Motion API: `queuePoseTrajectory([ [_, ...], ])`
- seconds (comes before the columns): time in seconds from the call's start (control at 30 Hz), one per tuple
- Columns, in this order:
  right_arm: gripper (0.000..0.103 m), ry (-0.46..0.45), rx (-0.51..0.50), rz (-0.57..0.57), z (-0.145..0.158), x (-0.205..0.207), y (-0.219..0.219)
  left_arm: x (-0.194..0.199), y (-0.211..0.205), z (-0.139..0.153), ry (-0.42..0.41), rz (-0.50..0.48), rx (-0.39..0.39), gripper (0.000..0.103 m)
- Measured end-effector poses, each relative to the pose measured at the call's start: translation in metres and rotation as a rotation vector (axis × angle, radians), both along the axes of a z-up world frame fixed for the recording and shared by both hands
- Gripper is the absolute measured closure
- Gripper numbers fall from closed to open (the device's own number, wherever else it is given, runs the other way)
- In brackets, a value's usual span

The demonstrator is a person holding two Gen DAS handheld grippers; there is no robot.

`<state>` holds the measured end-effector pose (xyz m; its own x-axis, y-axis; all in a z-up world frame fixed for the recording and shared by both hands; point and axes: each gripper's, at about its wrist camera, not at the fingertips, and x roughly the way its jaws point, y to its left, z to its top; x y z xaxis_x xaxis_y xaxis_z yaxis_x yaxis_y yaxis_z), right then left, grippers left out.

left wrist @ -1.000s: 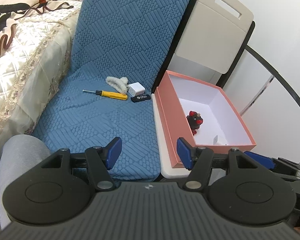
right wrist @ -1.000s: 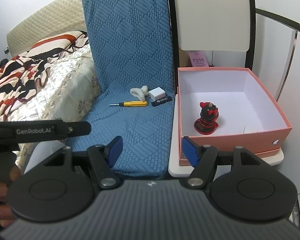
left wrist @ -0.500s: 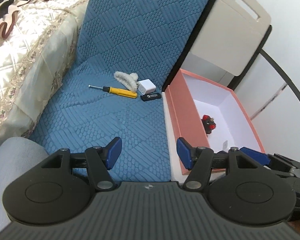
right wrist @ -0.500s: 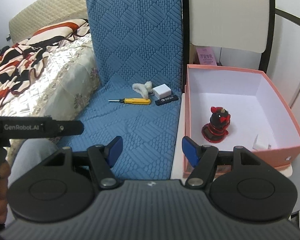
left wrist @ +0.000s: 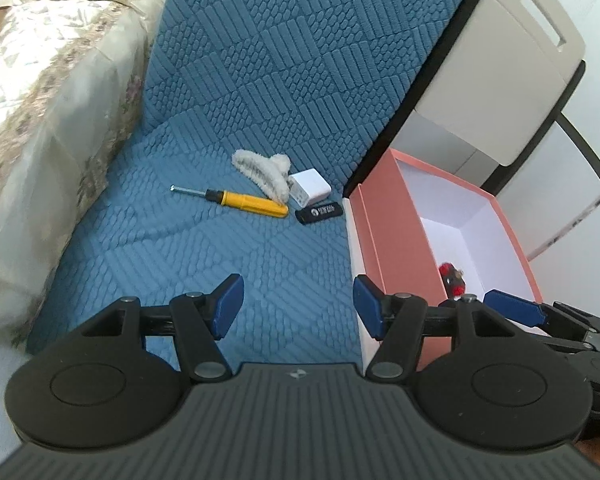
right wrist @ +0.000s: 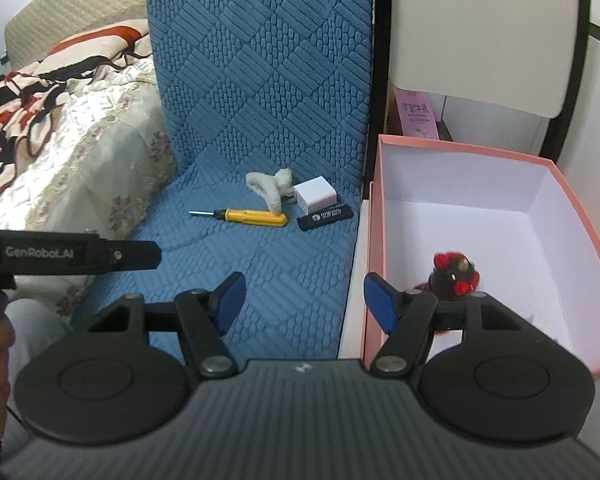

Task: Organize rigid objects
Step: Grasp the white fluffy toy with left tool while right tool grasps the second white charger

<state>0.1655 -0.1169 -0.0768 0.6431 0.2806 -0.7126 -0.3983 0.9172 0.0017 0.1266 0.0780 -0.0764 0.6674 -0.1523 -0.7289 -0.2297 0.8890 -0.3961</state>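
Note:
A yellow screwdriver [left wrist: 244,201], a white fluffy hair clip [left wrist: 265,172], a white charger cube [left wrist: 310,193] and a black USB stick [left wrist: 319,213] lie together on the blue quilted seat [left wrist: 204,264]. They show in the right wrist view too: screwdriver [right wrist: 249,216], clip [right wrist: 271,187], charger [right wrist: 315,194], stick [right wrist: 325,217]. A pink box [right wrist: 384,216] with white inside stands to the right and holds a black and red figurine [right wrist: 454,276]. My left gripper [left wrist: 298,302] is open and empty above the seat. My right gripper [right wrist: 304,300] is open and empty at the box's near left corner.
A bed with a cream quilt [right wrist: 72,160] lies to the left. The blue cushion back [right wrist: 260,60] rises behind the objects. A beige folding chair back [left wrist: 500,60] stands behind the box [left wrist: 388,256]. A pink carton [right wrist: 416,118] sits behind the box.
Both grippers have moved forward and down toward the seat and the box; the objects look larger. The jaws stay open.

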Motion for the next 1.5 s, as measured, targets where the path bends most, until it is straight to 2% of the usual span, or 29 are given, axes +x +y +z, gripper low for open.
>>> queuePoseTrajectory([
  [0.03,0.035,0.0,-0.003,0.002,-0.002,0.006,0.002,0.008,0.003,-0.003,0.002,-0.002,-0.003,0.037],
  [0.1,0.025,0.002,-0.016,0.001,-0.005,0.017,0.007,0.022,0.007,-0.01,0.001,-0.01,-0.007,0.037],
  [0.17,0.024,0.002,-0.025,0.008,-0.009,0.027,0.012,0.038,0.011,-0.018,0.007,-0.013,-0.014,0.037],
  [0.67,0.025,-0.007,-0.138,0.071,-0.053,0.116,0.057,0.158,0.042,-0.09,0.015,-0.035,-0.104,0.038],
  [0.77,0.032,0.003,-0.164,0.082,-0.067,0.136,0.067,0.181,0.047,-0.106,0.029,-0.045,-0.11,0.038],
  [0.83,0.032,0.001,-0.177,0.089,-0.075,0.147,0.072,0.194,0.052,-0.117,0.04,-0.049,-0.121,0.038],
  [1.07,0.032,0.008,-0.23,0.11,-0.103,0.179,0.091,0.223,0.062,-0.142,0.075,-0.06,-0.158,0.041],
  [1.23,0.031,0.007,-0.279,0.127,-0.12,0.195,0.101,0.24,0.054,-0.15,0.091,-0.099,-0.139,0.042],
  [1.33,0.031,0.008,-0.31,0.133,-0.129,0.203,0.104,0.247,0.053,-0.156,0.113,-0.097,-0.132,0.052],
  [1.5,0.031,0.009,-0.348,0.154,-0.138,0.211,0.11,0.25,0.057,-0.163,0.126,-0.083,-0.167,0.056],
])
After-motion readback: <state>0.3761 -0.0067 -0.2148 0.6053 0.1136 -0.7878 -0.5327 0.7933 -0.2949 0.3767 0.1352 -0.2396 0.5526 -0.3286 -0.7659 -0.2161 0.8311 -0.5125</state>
